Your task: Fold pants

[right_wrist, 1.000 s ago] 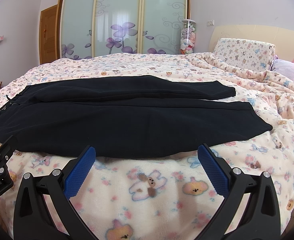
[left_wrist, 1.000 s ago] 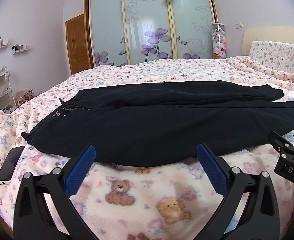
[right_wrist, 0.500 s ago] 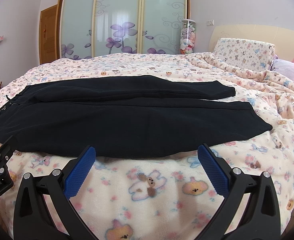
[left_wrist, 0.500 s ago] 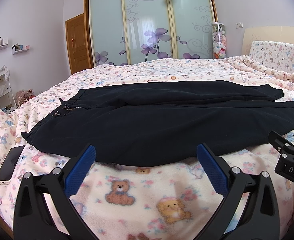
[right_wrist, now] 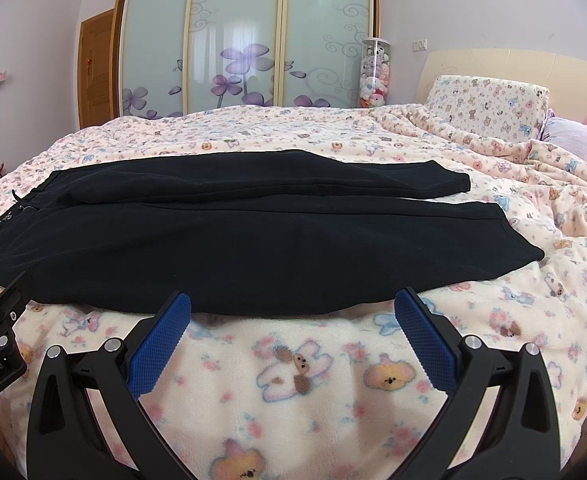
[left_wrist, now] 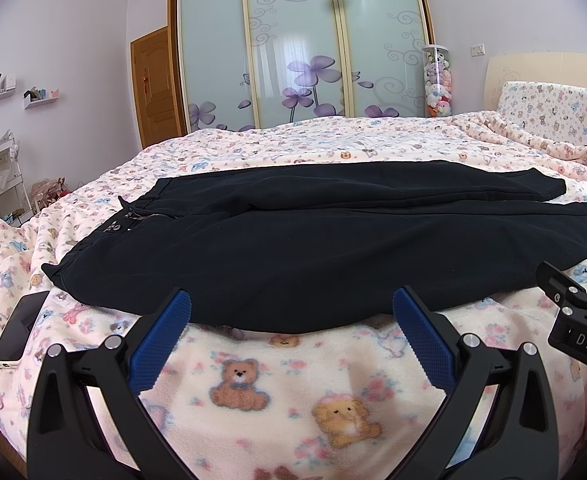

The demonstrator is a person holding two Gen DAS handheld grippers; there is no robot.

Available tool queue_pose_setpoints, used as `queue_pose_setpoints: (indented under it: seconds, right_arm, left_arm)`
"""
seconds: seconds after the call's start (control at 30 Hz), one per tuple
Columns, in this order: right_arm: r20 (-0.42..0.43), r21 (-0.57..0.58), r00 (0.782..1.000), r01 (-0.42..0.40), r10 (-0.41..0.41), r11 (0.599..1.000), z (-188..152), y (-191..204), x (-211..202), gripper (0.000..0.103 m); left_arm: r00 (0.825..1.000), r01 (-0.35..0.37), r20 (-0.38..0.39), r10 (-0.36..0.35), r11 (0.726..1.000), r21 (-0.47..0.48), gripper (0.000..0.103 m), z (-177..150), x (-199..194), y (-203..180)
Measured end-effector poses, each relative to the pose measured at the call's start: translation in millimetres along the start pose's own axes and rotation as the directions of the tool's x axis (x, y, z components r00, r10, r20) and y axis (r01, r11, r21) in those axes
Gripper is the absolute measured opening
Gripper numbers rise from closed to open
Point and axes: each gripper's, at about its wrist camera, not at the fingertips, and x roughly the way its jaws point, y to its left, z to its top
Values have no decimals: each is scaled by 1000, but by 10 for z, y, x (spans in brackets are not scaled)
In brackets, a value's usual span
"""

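The black pants point(left_wrist: 313, 240) lie flat across the bear-print blanket point(left_wrist: 293, 392), waistband toward the wooden door point(left_wrist: 155, 88), both legs side by side. Just left of the pants' near waist corner a phone point(left_wrist: 19, 330) rests on the blanket. Beyond the pants stand sliding wardrobe doors point(left_wrist: 297, 52) and a clear tube of plush toys point(left_wrist: 437, 80). The left gripper point(left_wrist: 291, 312) and right gripper point(right_wrist: 292, 312) hover near the pants' near edge, jaws spread wide, holding nothing. "DAS" shows on the right gripper, "GenRobot.AI" on the left.
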Motion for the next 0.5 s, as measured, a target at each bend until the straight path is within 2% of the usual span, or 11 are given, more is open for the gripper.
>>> queue_pose_setpoints:
  seconds: [0.37,0.5]
  right_arm:
    - [0,8,1000,-2,2,1000,-9,-27,-3,102]
    - [16,24,1000,-16,16,1000,100,-200,-12,102]
  left_arm:
    - [1000,1,-2,-1,1000,-2,101,2,3,3]
    - [1000,7,-4,-8,1000,-10,101,-20,-18,9]
